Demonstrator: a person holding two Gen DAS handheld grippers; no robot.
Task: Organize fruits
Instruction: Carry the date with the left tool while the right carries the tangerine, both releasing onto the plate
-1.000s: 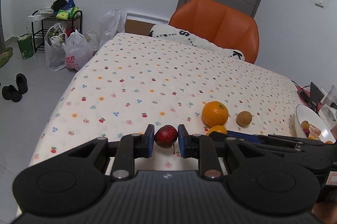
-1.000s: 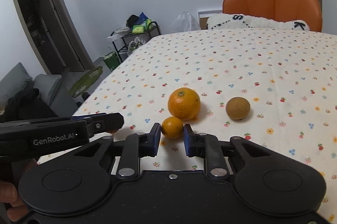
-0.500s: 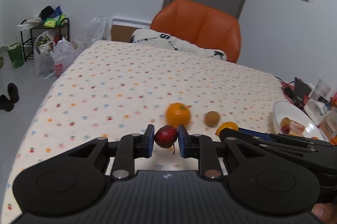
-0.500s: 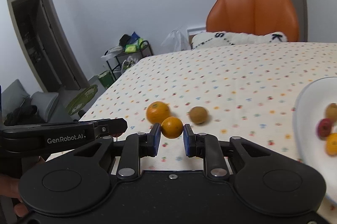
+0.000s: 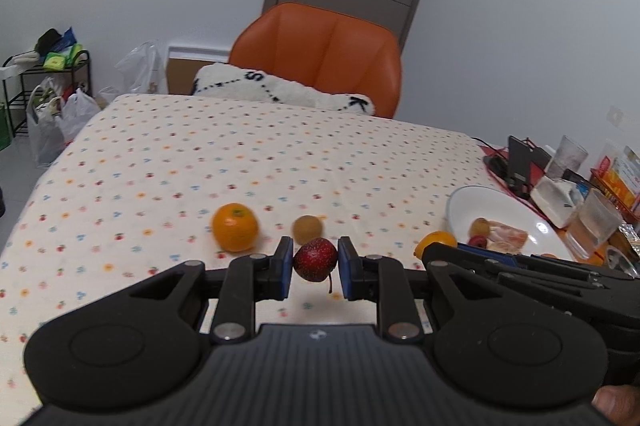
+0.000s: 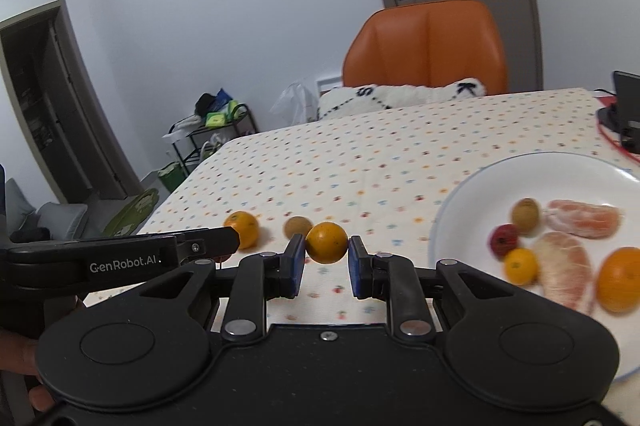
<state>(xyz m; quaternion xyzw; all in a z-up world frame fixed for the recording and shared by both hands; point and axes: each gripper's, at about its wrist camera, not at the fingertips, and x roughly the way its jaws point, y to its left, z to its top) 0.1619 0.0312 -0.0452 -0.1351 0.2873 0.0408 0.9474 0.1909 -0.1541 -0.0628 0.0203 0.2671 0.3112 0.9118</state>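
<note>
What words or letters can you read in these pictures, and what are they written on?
"GenRobot.AI": on the side of the left gripper, seen from the right wrist view.
"S" and "K": black letters on the white fluffy cushion on the orange chair.
The print on the orange and red packet at the table's right edge is too blurred to read.

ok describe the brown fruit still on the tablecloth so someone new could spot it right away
Start at the dotted tablecloth, left of the white plate. Two fruits lie there side by side: a large orange and, just to its right, the small brown fruit. It is the dull tan, smaller one, not the bright orange one, and no gripper holds it.
</note>
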